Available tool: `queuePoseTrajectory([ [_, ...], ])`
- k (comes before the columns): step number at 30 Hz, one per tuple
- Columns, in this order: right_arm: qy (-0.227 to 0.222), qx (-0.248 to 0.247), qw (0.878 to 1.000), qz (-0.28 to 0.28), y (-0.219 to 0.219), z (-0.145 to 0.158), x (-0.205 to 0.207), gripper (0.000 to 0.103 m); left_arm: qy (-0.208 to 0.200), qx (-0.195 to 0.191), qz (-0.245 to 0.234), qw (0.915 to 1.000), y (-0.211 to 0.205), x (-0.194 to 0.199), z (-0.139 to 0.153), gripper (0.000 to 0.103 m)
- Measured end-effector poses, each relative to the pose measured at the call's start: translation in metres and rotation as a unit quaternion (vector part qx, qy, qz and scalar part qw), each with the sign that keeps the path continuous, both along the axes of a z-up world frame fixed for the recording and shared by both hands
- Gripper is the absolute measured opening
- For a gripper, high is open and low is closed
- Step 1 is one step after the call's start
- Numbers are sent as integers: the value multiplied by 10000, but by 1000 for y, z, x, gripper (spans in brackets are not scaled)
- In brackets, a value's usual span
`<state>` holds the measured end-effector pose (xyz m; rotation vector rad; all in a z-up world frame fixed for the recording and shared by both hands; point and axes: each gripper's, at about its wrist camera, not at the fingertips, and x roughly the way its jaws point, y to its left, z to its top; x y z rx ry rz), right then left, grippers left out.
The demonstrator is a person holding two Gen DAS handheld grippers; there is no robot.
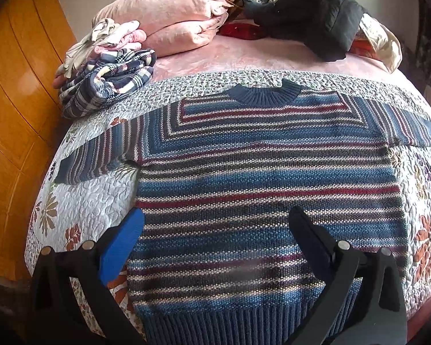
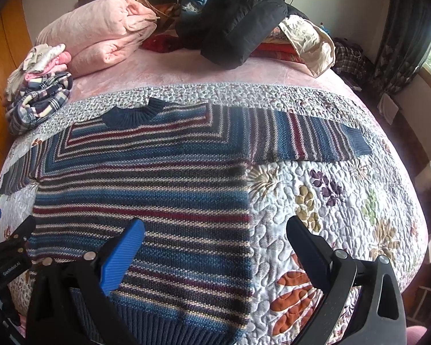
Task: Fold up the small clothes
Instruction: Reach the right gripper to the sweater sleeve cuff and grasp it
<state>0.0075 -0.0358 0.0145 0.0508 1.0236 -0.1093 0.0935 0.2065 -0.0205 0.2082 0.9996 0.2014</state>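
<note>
Striped sweater (image 1: 261,178) spread flat on floral quilt (image 2: 344,201), sleeves out, collar toward pillows. L gripper (image 1: 215,227) spread wide above hem, holding nothing. R gripper (image 2: 215,230) likewise agape over sweater's right edge

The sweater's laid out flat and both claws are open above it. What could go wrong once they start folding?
The sweater is thick knit; a pinch may catch the quilt beneath as well. Its left sleeve lies close to the bed's edge and could slide off. The left gripper and right gripper hover close together and might bump.
</note>
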Motion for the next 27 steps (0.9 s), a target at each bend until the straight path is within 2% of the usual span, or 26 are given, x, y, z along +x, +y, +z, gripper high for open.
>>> queuePoseTrajectory([
  [3,175,318,9993,-84,-28,-2,18,99,-40,-87,-100,9999,-12,14,1,100],
  [7,484,347,9969,-511,-94,-18,64,99,-114,58,-247,9996,-40,49,-3,100],
  [10,937,737,9873,-1047,-163,-44,100,99,-140,9,-296,9995,-62,78,-10,100],
  [14,1346,862,9762,-1466,-255,-86,143,99,-99,-288,-232,9993,-85,113,-24,100],
  [19,1639,1172,9586,-2013,-346,-135,167,99,-75,-260,-194,9994,-105,142,-46,100],
  [22,1603,1400,9551,-2060,-381,-148,175,98,5,-223,-125,9997,-109,156,-59,100],
  [24,1350,1522,9545,-2178,-397,-151,178,98,75,-172,-65,9998,-110,163,-65,100],
  [27,1416,1708,9496,-2215,-410,-169,182,95,126,-158,-21,9998,-112,169,-72,100],
])
